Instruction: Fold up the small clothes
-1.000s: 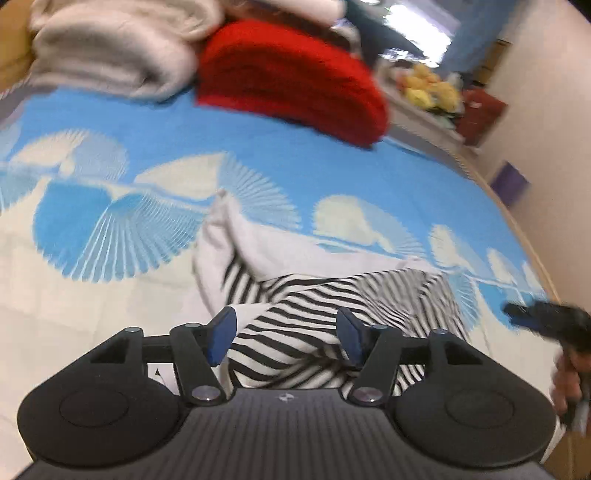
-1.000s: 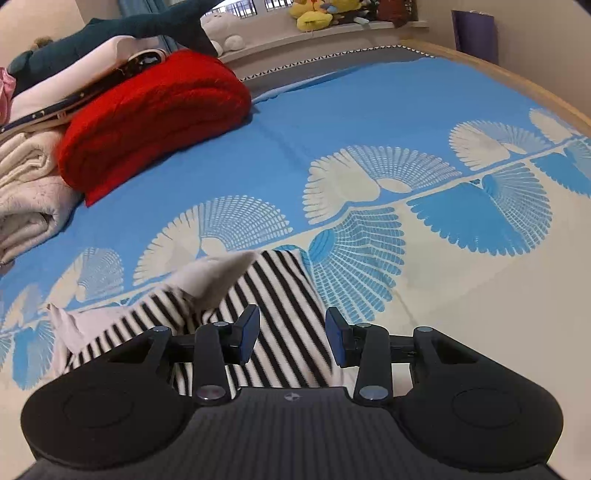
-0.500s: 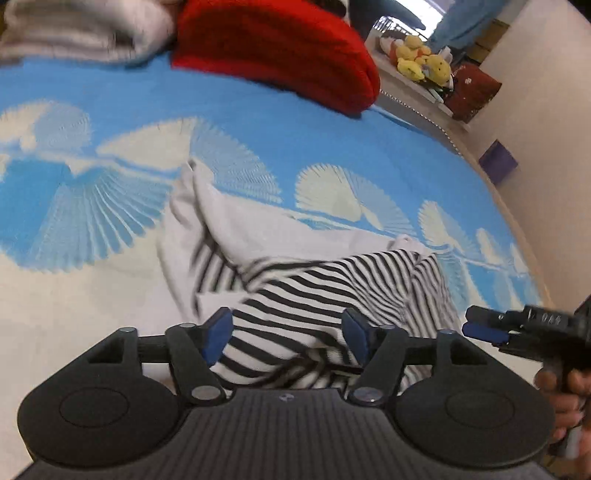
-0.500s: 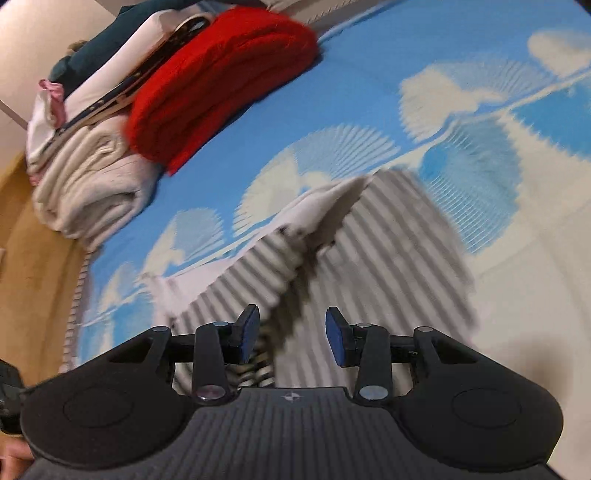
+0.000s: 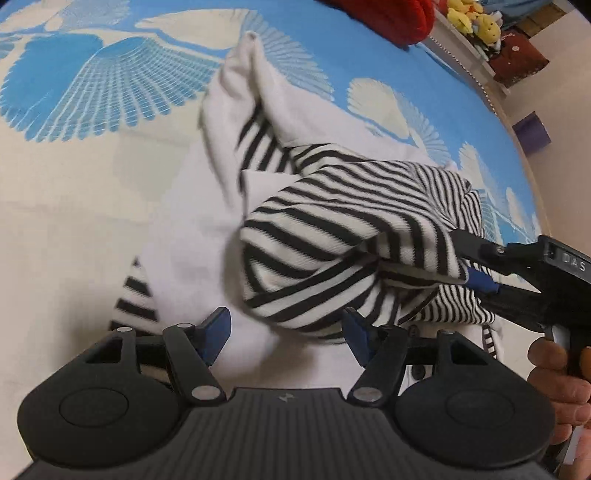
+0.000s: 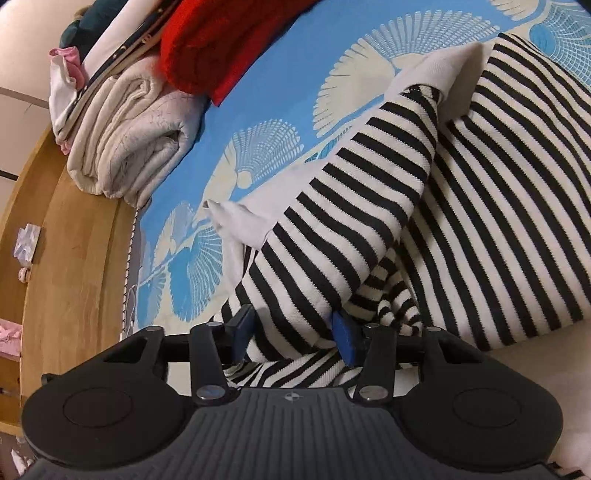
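Observation:
A small black-and-white striped garment (image 5: 354,229) with white sleeves lies crumpled on the blue shell-patterned bedspread (image 5: 74,74). My left gripper (image 5: 286,330) is open, its blue pads on either side of the garment's near striped fold. My right gripper (image 6: 291,332) is open too, with a striped fold (image 6: 354,206) lying between its pads. It also shows in the left wrist view (image 5: 476,273) at the right, its fingers against the garment's right edge.
A red folded knit (image 6: 221,44) and a cream folded blanket (image 6: 129,136) lie at the head of the bed. A wooden bed frame (image 6: 66,258) runs along the side. Plush toys (image 5: 472,18) sit on a far shelf.
Both grippers have moved down and closer to the garment. The right gripper has swung left toward the garment's edge, and a striped fold now sits between its pads.

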`<state>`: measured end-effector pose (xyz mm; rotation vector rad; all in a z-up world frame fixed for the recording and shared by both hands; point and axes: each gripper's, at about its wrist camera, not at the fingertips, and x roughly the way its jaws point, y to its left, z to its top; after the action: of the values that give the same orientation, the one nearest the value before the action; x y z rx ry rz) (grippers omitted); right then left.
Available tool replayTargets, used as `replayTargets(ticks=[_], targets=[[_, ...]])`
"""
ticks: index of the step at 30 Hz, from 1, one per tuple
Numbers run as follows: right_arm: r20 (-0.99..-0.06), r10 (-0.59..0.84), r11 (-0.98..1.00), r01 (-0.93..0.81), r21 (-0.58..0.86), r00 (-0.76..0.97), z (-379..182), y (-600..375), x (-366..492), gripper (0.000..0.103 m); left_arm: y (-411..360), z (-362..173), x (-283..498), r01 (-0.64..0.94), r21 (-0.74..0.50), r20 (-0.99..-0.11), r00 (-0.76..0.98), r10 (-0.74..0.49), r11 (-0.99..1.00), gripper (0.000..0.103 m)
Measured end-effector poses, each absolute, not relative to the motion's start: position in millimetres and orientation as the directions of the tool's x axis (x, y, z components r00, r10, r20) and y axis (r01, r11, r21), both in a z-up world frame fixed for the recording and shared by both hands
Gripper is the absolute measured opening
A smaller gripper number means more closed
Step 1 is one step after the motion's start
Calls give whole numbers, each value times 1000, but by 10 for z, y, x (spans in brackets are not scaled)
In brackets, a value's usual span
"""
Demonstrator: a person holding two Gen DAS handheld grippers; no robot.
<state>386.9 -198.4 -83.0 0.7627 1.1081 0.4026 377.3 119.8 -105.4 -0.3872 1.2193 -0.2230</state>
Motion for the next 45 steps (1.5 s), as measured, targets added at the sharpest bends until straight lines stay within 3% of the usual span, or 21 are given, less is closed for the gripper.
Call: replayTargets(ticks=[1,2,3,7,10,14,16,18,21,23,24,26,28,29,32,36,40,42,43,44,45], targets=[[-645,636,687,71,724,423,-808,-1983,3865,31,1161,-1043,3784,-26,-393,-868,340,-362,919,67],[-637,635,683,68,727,437,-797,-1986,3875,7,1131,-1022,3794,-14,-377,-870,348,-349,926,65],[-622,633,674,68,736,461,-752,-2027,3866,4,1102,-997,3805,1,-359,-872,358,-335,933,62],[-498,633,617,3,787,593,-432,-2383,3830,1,1022,-914,3857,56,-328,-863,389,-323,943,2],[-409,604,583,-29,812,684,-234,-2788,3745,1,999,-560,3796,156,-322,-782,512,-355,934,1],[-367,538,563,1,827,759,-156,-3242,3608,1,856,192,3399,444,-198,-487,729,-481,874,1],[-369,516,562,20,827,773,-150,-3414,3535,0,780,329,3213,551,-147,-420,717,-556,822,2],[-432,508,607,46,793,745,-178,-3468,3508,0,676,240,3192,631,-190,-496,600,-628,753,3],[-702,410,807,127,577,582,-377,-3393,3530,1,515,-211,3305,666,-293,-726,312,-613,686,8],[-824,331,880,165,446,460,-632,-3333,3538,3,554,-332,3393,606,-291,-754,330,-568,740,9],[-854,287,902,178,394,434,-710,-3351,3507,5,653,-340,3495,544,-347,-738,344,-580,764,11],[-849,272,909,170,382,452,-742,-3362,3485,5,859,-327,3663,415,-452,-689,400,-604,790,34],[-815,301,888,167,429,495,-714,-3364,3485,9,974,-394,3807,260,-505,-692,449,-566,823,42],[-797,315,875,167,454,515,-700,-3369,3493,21,995,-475,3878,187,-514,-714,448,-538,837,42],[-770,346,853,163,496,536,-727,-3322,3532,38,971,-765,4079,23,-507,-787,395,-474,861,42],[-768,387,833,165,528,510,-802,-3175,3657,40,863,-1017,4151,-83,-483,-831,358,-427,872,42],[-806,357,869,148,472,472,-866,-2963,3702,39,796,-1191,4214,-150,-427,-870,338,-360,892,42],[-816,339,879,152,453,468,-894,-2912,3719,26,727,-1256,4172,-163,-400,-883,331,-332,902,41],[-816,336,878,156,452,470,-893,-2899,3724,14,714,-1242,4148,-160,-392,-885,336,-324,906,34],[-814,330,879,159,450,477,-881,-2889,3725,9,701,-1223,4144,-147,-383,-883,347,-315,912,13],[-810,323,880,161,447,489,-860,-2884,3727,8,714,-1181,4137,-138,-379,-877,370,-307,915,0]])
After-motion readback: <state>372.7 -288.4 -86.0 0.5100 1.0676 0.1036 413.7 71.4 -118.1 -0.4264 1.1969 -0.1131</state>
